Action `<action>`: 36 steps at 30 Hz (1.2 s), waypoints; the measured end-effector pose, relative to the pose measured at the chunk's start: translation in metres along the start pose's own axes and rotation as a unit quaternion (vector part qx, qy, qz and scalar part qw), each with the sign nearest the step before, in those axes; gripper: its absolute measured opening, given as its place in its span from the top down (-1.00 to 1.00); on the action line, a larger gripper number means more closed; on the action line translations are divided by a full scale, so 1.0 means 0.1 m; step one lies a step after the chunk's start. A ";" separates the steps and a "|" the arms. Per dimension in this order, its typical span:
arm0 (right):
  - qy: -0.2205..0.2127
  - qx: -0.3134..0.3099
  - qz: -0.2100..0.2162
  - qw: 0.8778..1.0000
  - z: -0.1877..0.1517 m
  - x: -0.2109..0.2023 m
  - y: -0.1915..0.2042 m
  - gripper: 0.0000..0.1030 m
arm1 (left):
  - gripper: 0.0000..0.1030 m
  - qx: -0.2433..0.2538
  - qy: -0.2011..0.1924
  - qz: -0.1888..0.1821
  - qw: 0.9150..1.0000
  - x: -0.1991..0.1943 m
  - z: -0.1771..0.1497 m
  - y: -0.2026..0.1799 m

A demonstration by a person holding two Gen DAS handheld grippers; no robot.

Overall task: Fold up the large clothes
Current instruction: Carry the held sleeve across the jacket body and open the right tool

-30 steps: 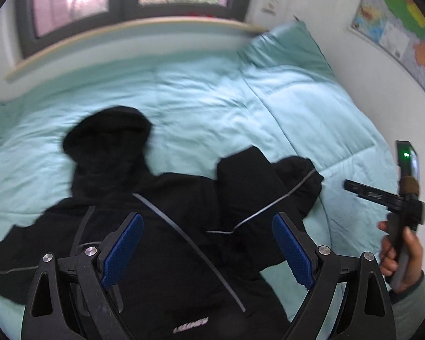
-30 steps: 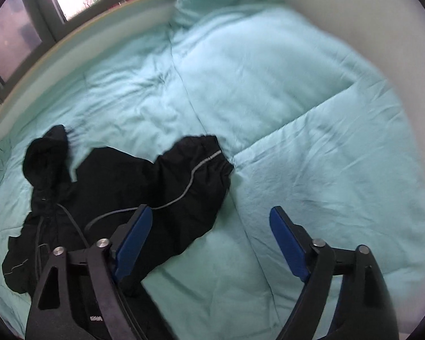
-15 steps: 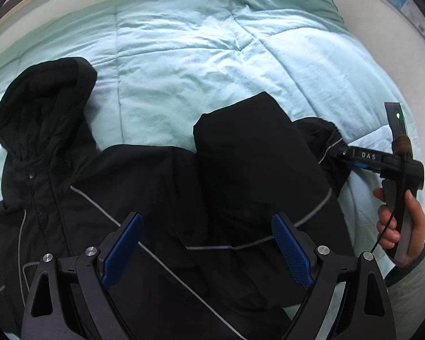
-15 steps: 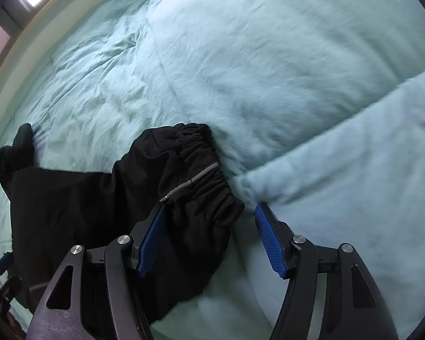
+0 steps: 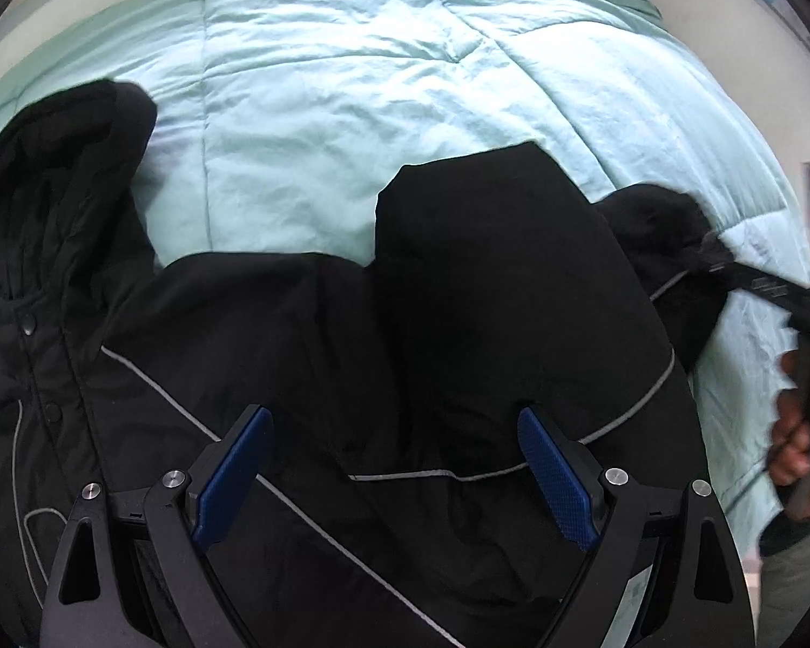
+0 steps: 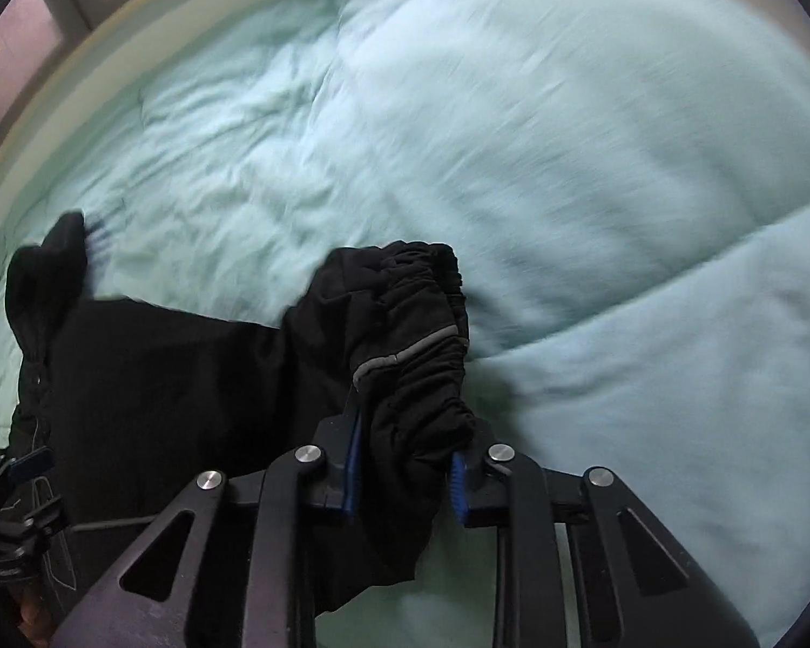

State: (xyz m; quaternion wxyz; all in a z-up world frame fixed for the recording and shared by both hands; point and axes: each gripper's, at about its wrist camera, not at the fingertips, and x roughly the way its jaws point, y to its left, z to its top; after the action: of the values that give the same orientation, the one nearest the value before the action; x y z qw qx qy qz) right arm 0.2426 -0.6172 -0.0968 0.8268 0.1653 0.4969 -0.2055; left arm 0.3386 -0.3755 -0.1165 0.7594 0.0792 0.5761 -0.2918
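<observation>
Black, soft jacket [image 5: 308, 356]: your right hand-held gripper [image 6: 405, 478] clamps its bunched cuff [image 6: 426, 324]; left hand-held gripper [image 5: 399, 464] hovers spread, empty.

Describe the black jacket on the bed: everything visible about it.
The black jacket lies spread on a pale green quilt, hood at the left. It looks like smooth padded fabric with thin grey piping and snaps down the front. One sleeve is folded across the body; its gathered elastic cuff is clamped in the right gripper. The left gripper hovers open above the body.
</observation>
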 end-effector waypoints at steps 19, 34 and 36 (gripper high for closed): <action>0.009 0.141 -0.062 0.988 -0.14 -0.33 -1.34 0.50 | -0.79 0.016 0.064 0.004 0.998 0.89 0.14 -0.26; -0.002 -0.110 0.092 0.990 -0.55 -0.95 1.35 0.53 | -0.79 -0.117 -0.047 0.045 0.991 -0.88 -1.03 1.40; 0.005 -0.147 0.107 0.983 -0.71 -0.98 1.78 0.53 | -0.79 -0.152 -0.054 0.054 0.985 -1.03 -1.29 1.66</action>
State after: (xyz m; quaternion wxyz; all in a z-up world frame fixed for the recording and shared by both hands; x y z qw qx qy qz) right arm 0.2373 -0.4130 -0.0292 0.8569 0.0954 0.5050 -0.0401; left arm 0.3038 -0.1445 -0.0987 0.8070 -0.0221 0.5671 -0.1631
